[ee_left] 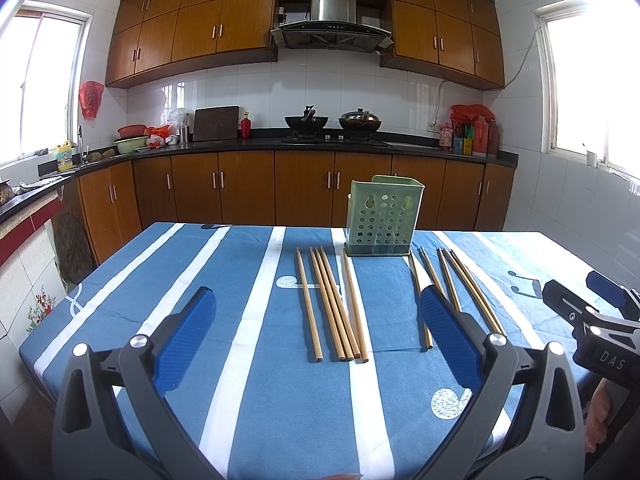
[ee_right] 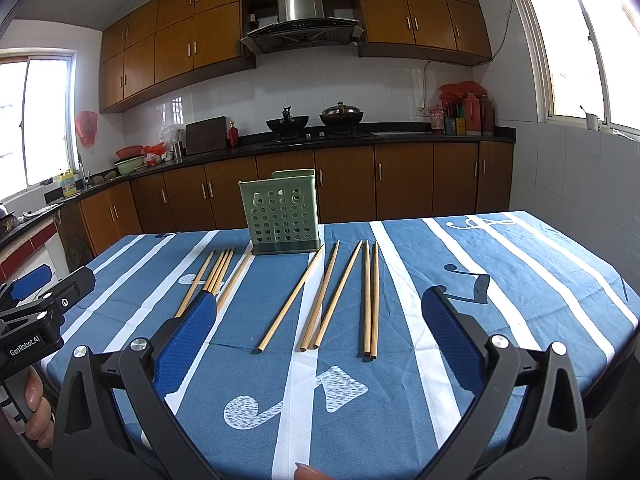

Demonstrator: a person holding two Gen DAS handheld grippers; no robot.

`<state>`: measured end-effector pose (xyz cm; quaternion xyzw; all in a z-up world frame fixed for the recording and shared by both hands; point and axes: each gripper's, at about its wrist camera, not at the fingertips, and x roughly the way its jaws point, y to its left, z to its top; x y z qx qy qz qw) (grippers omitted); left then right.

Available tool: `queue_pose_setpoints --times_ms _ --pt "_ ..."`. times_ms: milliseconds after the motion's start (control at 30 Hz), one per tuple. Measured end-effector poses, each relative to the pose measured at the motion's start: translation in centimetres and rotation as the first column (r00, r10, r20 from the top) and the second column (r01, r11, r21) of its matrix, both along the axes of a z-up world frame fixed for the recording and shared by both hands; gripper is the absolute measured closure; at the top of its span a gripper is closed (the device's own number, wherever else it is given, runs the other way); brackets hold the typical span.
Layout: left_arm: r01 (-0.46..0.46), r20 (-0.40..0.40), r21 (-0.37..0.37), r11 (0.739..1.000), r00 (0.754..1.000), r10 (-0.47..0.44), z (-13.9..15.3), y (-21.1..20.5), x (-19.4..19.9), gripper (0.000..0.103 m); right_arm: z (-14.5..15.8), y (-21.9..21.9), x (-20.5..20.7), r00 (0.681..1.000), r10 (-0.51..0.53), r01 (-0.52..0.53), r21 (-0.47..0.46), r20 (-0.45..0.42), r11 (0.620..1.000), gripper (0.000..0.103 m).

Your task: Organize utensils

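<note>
Both tongs are up and spread wide: the left gripper [ee_left: 318, 308] hangs over the near half of the table with its blue pads [ee_left: 186, 336] far apart and nothing between them, and the right gripper [ee_right: 320, 308] does the same on its own side, jaws gaping, empty too.

Sweeping left to right across the blue-and-white striped tablecloth [ee_left: 224, 280]: first comes the left bundle of chopsticks [ee_left: 332, 304], five wooden sticks lying flat, running from about six o'clock up toward twelve, three of them pressed close together in the middle (the outer two lie a little apart). At twelve o'clock from that bundle, slightly toward one, stands the green perforated holder [ee_left: 380, 218], upright at the far edge of the table, its round holes facing us; I cannot tell what is inside it. Then, at about three o'clock from the first group, the right set of chopsticks [ee_right: 340, 296] fans out, five more sticks, the two rightmost lying side by side and touching along their length. The inner pad of the left gripper partly covers this set in the left wrist view.

From the right wrist view, the left tool shows at nine o'clock with a hand [ee_right: 36, 404] around its grip.

Behind it all runs a kitchen counter [ee_left: 256, 145] with two woks [ee_left: 332, 120] on the stove.
</note>
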<state>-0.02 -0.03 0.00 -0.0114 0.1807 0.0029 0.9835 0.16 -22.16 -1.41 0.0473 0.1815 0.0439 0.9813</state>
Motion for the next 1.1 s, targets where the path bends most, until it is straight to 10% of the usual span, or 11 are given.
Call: queue_pose_setpoints --times_ms 567,833,1100 --pt "-0.008 -0.011 0.005 1.0 1.0 0.008 -0.1 0.0 0.2 0.004 -0.1 -0.1 0.2 1.0 0.002 -0.002 0.001 -0.013 1.0 0.002" --pt "-0.076 -0.21 -0.012 0.997 0.975 0.072 -2.0 1.9 5.8 0.004 -1.8 -2.1 4.7 0.981 -0.086 0.086 -0.007 -0.171 0.996 0.002" --pt "-0.064 -0.304 -0.009 0.998 0.951 0.059 -2.4 4.0 10.5 0.004 -4.5 -4.8 13.1 0.91 -0.089 0.116 0.043 -0.406 0.992 0.051"
